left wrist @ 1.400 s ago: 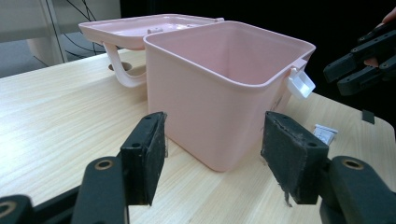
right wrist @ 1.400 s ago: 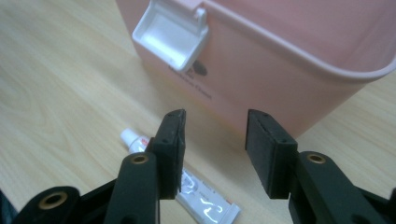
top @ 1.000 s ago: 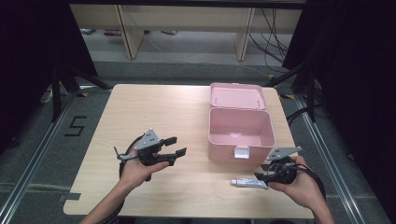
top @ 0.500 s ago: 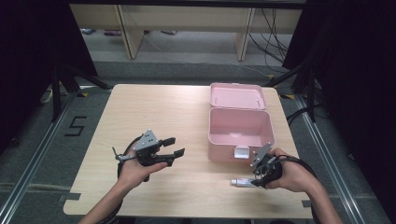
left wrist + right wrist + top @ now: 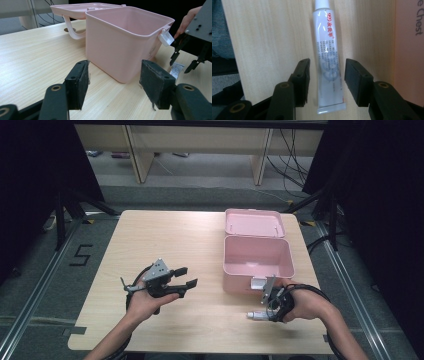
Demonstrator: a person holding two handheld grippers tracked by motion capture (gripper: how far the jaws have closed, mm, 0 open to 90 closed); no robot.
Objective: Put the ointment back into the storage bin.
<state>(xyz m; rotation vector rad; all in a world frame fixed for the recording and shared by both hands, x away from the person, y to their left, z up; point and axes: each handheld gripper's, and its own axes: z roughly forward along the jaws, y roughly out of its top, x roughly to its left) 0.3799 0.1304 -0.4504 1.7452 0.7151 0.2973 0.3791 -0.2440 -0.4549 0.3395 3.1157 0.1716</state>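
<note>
I have the right gripper (image 5: 325, 82) tipped down over the ointment tube (image 5: 329, 57), its jaws standing open to either side of the tube's flat crimped end with a gap on both sides; neither pad touches yet, so nothing is gripped. I set it this way so that closing squeezes the tube across its narrow width, near the tail, where it should flatten least awkwardly. In the high view the tube (image 5: 256, 315) lies flat on the wooden table (image 5: 165, 240), at about 6 o'clock from the pink box (image 5: 257, 262) and just beside its front wall, the cap pointing toward 9 o'clock, away from my right hand (image 5: 302, 302).

The box sits open, its lid (image 5: 253, 222) folded back toward 12 o'clock, which I judge leaves the mouth free to take the tube from above. Its white latch (image 5: 165, 38) hangs over the front edge, near where I must lift, so I would raise the tube clear before swinging it in.

My left gripper (image 5: 182, 281) hovers well apart, at 9 o'clock from the box, jaws wide open and holding nothing, aimed at the box's side wall. I keep it there as a ready brace should the light box slide
</note>
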